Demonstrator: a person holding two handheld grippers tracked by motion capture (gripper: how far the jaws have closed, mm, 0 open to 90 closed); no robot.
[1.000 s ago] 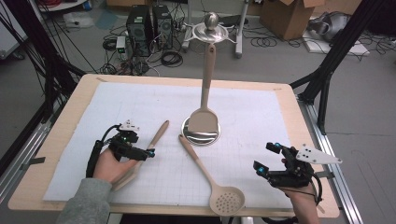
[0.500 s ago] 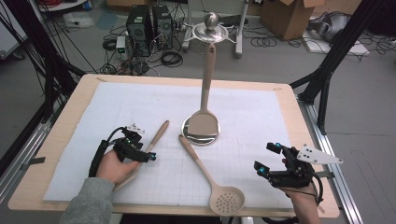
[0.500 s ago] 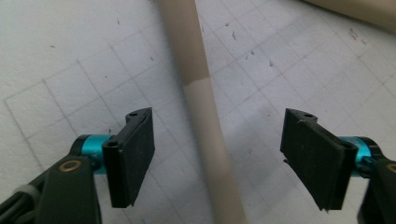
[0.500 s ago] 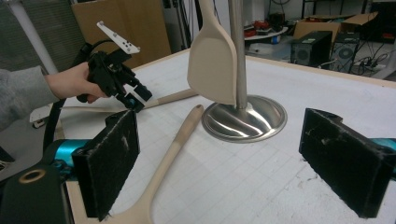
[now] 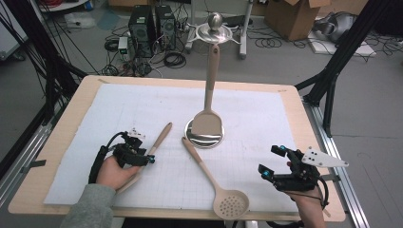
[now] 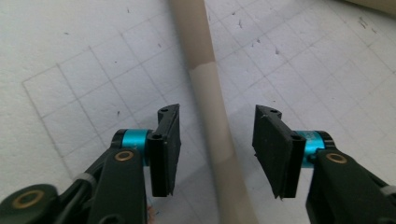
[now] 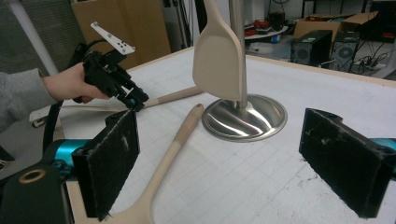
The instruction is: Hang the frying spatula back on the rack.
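Left tongs [image 5: 151, 159] are straddling the handle of a wooden utensil [image 5: 157, 142], jaws just closing in with the handle between them but a gap still showing on each side in the left gripper view; nothing is being gripped yet. Right tongs [image 5: 274, 162] are hovering released near the desk's right front corner, jaws standing wide apart and empty.

Surface: a pale wooden desk [image 5: 304, 123] is carrying a white gridded mat [image 5: 119, 109]. Behind it, the room is showing grey floor, two computer towers [image 5: 151, 26], tangled cables, cardboard boxes [image 5: 294, 16] and black frame legs.

Item in hand: the wooden utensil is lying flat on the mat at front left, slanting from near the person's left hand [image 5: 111, 172] up toward the middle; its slim beige handle [image 6: 210, 107] is showing a slightly lighter band along its length.

Also lying on the mat: a slotted spoon [image 5: 216, 183], just right of the utensil, bowl toward the front edge. A spatula [image 5: 209, 102] is hanging upright on a steel stand [image 5: 204, 135] at the centre.
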